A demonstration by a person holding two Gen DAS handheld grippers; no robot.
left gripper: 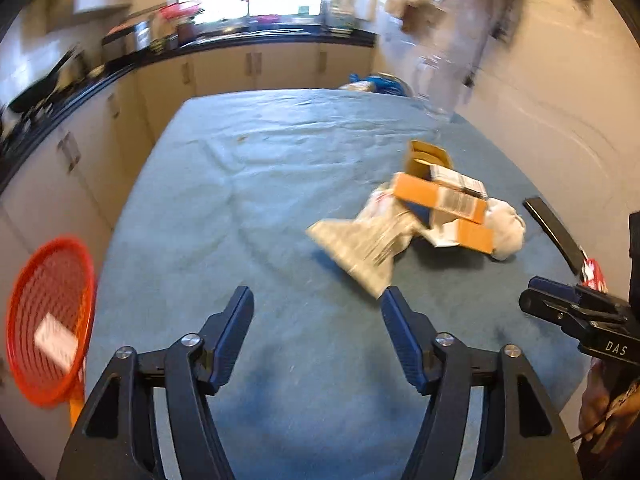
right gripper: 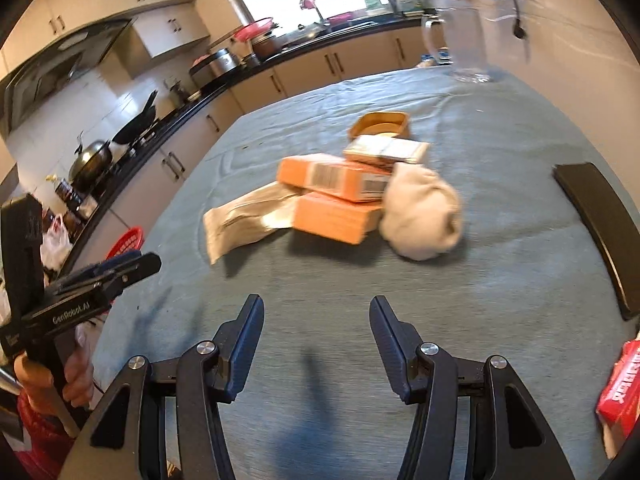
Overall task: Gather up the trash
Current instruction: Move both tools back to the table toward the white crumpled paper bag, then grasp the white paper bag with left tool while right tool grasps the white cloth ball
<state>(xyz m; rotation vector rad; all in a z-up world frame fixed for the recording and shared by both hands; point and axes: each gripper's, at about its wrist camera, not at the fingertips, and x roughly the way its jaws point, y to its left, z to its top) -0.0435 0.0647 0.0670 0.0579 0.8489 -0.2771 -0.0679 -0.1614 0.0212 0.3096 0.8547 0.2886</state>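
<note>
A heap of trash lies on the blue-clothed table [left gripper: 224,208]: stacked orange boxes [left gripper: 440,200] [right gripper: 332,178], a crumpled white wad [left gripper: 508,232] [right gripper: 420,216], a flat grey paper wrapper [left gripper: 360,244] [right gripper: 244,220] and a brown cardboard tub [left gripper: 426,158] [right gripper: 380,122]. My left gripper [left gripper: 317,292] is open and empty, just short of the wrapper's near corner. My right gripper [right gripper: 317,300] is open and empty too, well short of the heap. A red mesh basket [left gripper: 48,320] [right gripper: 128,240] sits off the table's left edge with a white scrap [left gripper: 56,338] inside.
A black flat slab [right gripper: 600,232] and a red packet [right gripper: 620,388] lie at the table's right side. A clear glass jug [right gripper: 460,40] stands at the far right corner. Kitchen counters [right gripper: 168,120] with pots run along the left and back.
</note>
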